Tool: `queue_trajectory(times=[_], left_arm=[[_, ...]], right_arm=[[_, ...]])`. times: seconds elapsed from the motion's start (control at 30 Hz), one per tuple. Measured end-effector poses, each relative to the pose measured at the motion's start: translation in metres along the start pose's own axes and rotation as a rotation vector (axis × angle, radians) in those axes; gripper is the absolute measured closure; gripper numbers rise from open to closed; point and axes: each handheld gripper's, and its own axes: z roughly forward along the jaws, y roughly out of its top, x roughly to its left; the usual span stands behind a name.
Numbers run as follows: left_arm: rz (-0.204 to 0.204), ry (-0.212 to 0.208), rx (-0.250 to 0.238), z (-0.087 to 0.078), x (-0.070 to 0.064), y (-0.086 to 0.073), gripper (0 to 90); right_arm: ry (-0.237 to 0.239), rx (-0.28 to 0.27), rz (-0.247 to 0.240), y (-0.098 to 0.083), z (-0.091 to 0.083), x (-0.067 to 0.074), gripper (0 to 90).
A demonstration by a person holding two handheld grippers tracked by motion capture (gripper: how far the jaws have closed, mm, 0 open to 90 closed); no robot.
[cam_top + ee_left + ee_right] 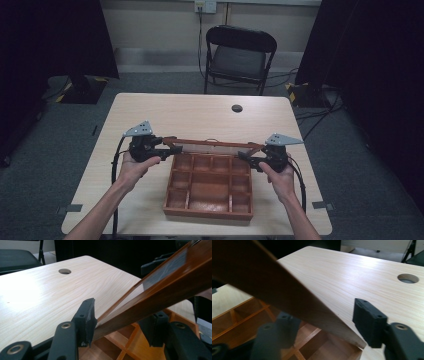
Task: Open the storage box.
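Bench (150, 107), wooden divider box (210, 192) near the front edge, its glazed hinged lid (212, 146) raised. Left gripper (167, 145): jaws half open, straddling the lid's corner, one pad touching. Right gripper (245, 156): jaws apart, loose around the other corner. Lid looks stiff, light, glass fragile; grip the wooden frame.

Your left gripper (167, 146), mid-left of the high view, points inward with jaws part open, one pad (87, 315) against the raised lid (212, 145). Your right gripper (245, 157), mid-right, mirrors it, jaws spread clear. Both bare forearms rise from the bottom edge.
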Motion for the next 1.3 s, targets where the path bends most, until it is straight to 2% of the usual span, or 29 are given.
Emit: queue_trajectory(times=[0.07,0.2,0.3,0.7,0.93,1.0,1.07,1.17,1.3], left_arm=[[0.000,0.004,0.001,0.002,0.001,-0.001,48.5],[0.006,-0.011,0.013,0.005,0.005,-0.002,51.5],[0.002,-0.010,0.031,0.010,0.006,-0.005,54.0],[-0.029,0.021,0.022,0.016,0.015,-0.005,56.5],[-0.034,0.030,0.028,0.017,0.020,-0.008,57.5],[-0.045,0.026,0.023,0.018,0.021,-0.008,57.5],[-0.072,0.007,0.002,0.018,0.024,-0.010,57.5],[-0.056,0.020,0.011,0.018,0.024,-0.009,57.9],[-0.060,0.028,0.011,0.019,0.025,-0.009,58.0]], right_arm=[[-0.011,-0.005,0.005,-0.001,0.000,-0.002,33.8],[-0.037,-0.016,0.023,-0.003,-0.002,-0.005,38.0],[-0.036,-0.027,0.030,-0.003,-0.001,-0.008,42.9],[-0.041,-0.006,0.042,0.000,0.012,-0.018,46.1],[-0.037,0.000,0.043,-0.001,0.018,-0.022,45.2],[-0.035,0.004,0.047,-0.001,0.020,-0.022,44.6],[-0.041,0.008,0.051,-0.003,0.023,-0.023,43.4],[-0.041,0.008,0.048,-0.004,0.025,-0.023,42.9],[-0.041,0.013,0.063,-0.007,0.027,-0.026,42.9]])
